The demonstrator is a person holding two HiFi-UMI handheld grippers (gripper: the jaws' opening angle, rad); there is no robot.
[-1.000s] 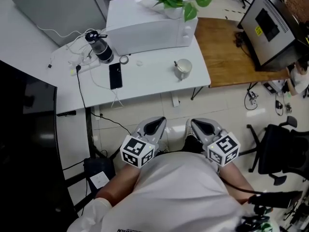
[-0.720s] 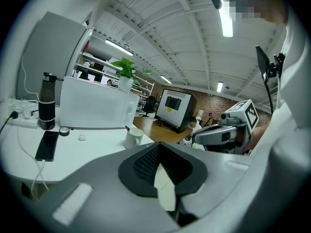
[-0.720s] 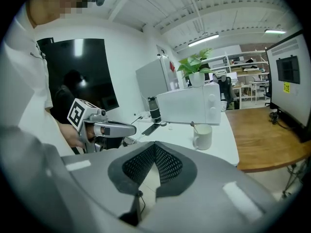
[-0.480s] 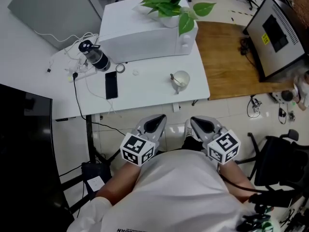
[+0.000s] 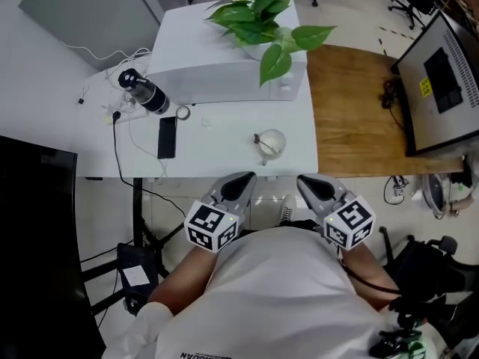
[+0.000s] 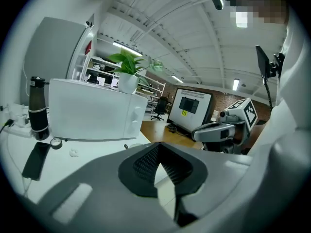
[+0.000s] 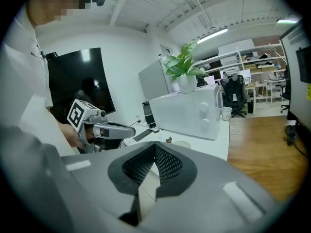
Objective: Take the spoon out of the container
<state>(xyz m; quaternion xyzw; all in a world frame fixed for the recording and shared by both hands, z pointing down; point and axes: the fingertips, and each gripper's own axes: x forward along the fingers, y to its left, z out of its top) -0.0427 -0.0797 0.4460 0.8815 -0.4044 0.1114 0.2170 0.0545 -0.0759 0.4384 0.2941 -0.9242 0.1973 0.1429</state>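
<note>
Grey moulded plastic lies nearest: my left gripper (image 5: 243, 179) and right gripper (image 5: 307, 182) hang side by side close to my body, short of the front edge of the smooth white rectangular surface (image 5: 224, 159). Both sets of jaws are closed. Their black cross-hatched pads meet in a point with nothing between them. I take this for a resting carry, since no reach has started and neither has anything to hold.

Just past the front edge, toward the front right corner, stands the small round white cup (image 5: 278, 134), glossy like glazed ceramic. The slim dark-handled spoon (image 5: 260, 138) leans inside it, its handle tipped over the left side of the rim. That tilt leaves the handle clear of the wall, so I judge my right jaws could pinch it from above without knocking the cup.

Further in toward the left edge, a flat black rectangular phone (image 5: 166, 137) lies on a trailing white cable. A small metal-rimmed ring (image 5: 182, 113) sits just beyond it.

Near the back left corner, a dark cylindrical bottle (image 5: 142, 92) stands among loose cables. A boxy white microwave (image 5: 217, 69) fills the back edge, its matte top carrying a leafy green potted plant (image 5: 258, 13). A brown wooden desktop (image 5: 352, 103) butts against the right edge.
</note>
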